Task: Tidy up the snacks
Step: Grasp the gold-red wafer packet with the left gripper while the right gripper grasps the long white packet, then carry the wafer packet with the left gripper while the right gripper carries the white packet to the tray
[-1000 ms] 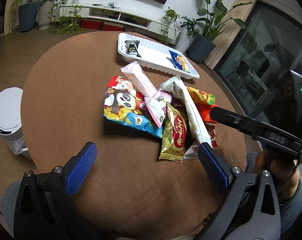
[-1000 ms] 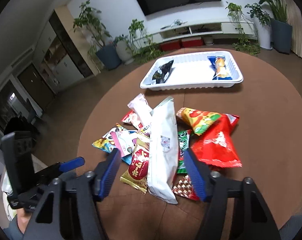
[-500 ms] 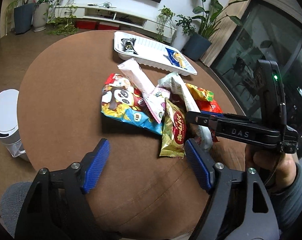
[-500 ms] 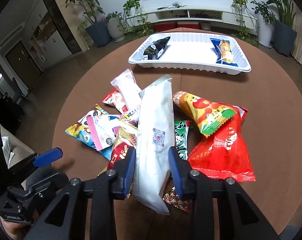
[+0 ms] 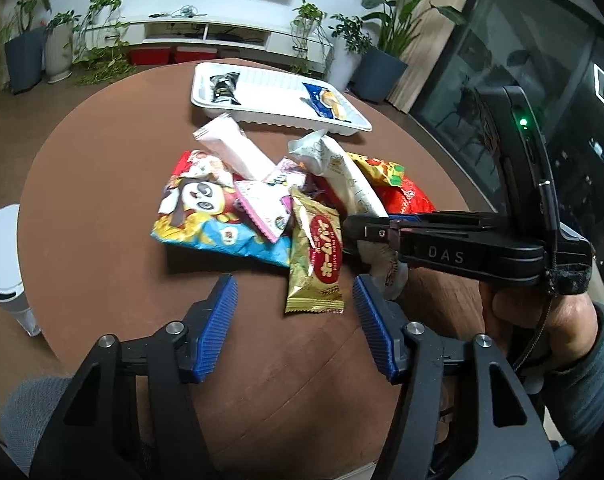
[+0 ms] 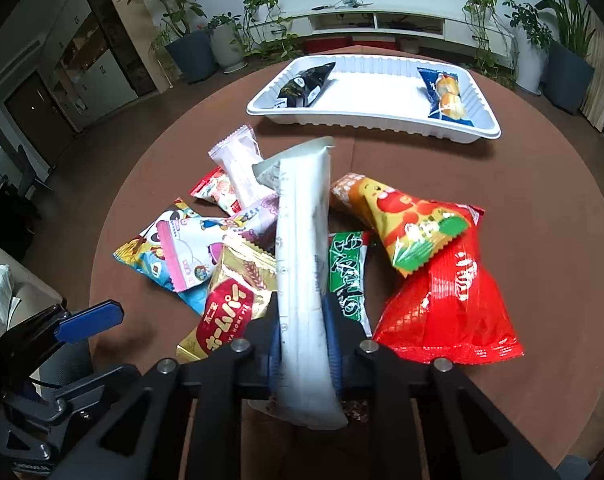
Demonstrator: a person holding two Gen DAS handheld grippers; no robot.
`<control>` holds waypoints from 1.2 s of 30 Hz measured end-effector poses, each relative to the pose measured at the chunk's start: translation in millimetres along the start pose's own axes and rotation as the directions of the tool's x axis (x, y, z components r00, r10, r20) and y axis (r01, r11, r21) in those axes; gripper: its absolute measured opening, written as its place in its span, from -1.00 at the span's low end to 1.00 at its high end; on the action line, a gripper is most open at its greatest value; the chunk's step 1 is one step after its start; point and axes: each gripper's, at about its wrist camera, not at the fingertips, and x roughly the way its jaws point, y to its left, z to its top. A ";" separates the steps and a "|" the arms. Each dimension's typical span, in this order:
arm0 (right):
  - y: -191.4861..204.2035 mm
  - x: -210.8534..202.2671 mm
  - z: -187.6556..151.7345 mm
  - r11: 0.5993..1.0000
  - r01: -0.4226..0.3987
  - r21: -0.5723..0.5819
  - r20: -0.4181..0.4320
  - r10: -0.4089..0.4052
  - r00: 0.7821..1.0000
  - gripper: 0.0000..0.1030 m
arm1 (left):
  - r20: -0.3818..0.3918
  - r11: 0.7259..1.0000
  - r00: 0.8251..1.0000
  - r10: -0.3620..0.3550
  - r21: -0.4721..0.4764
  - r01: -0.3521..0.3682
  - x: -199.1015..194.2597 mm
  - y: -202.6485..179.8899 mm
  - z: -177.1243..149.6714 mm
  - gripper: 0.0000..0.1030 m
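A heap of snack packets lies mid-table. My right gripper (image 6: pixel 302 314) is shut on the near end of a long white packet (image 6: pixel 302 236), whose far end tilts up over the pile. In the left wrist view that gripper (image 5: pixel 366 232) reaches in from the right. My left gripper (image 5: pixel 294 284) is closing, its blue pads on either side of the lower end of a gold packet (image 5: pixel 318 256) without touching it. The white tray (image 6: pixel 382 128) at the far side holds a black packet (image 6: pixel 306 84) and a blue packet (image 6: pixel 446 96).
Around the white packet lie a red bag (image 6: pixel 450 312), an orange bag (image 6: pixel 406 224), a green packet (image 6: pixel 348 272), a panda bag (image 5: pixel 198 212) and a pink packet (image 5: pixel 238 152). A white cylinder (image 5: pixel 2 256) stands off the round brown table's (image 5: pixel 102 160) left edge.
The right jaws have closed onto the long white packet and lifted its far end. The left jaws have narrowed and shifted right toward the gold packet.
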 end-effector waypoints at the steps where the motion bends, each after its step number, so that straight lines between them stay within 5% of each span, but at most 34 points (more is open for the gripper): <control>1: -0.6 -1.4 -1.0 1.000 -0.004 0.005 0.002 0.004 1.000 -0.61 | -0.002 1.000 1.000 0.000 0.006 0.000 1.7 -1.2 2.0 0.13; 7: -6.6 -22.1 -7.2 0.998 -0.038 0.046 0.052 0.035 0.998 -0.63 | -0.034 0.999 0.999 0.003 0.052 -0.001 18.4 -11.6 11.6 -0.15; 23: -31.4 -61.8 -19.3 0.987 -0.110 0.118 0.138 0.093 0.986 -0.63 | -0.157 0.985 0.981 0.113 0.147 -0.090 84.2 -29.3 36.0 -0.16; 28: -35.3 -62.5 -22.5 0.984 -0.125 0.128 0.143 0.107 0.984 -0.63 | -0.176 0.981 0.975 0.133 0.165 -0.104 96.7 -28.7 35.4 -0.39; 36: -39.4 -64.8 -28.7 0.980 -0.138 0.142 0.151 0.117 0.982 -0.63 | -0.179 0.986 0.978 0.104 0.148 -0.077 102.0 -20.8 39.2 -0.43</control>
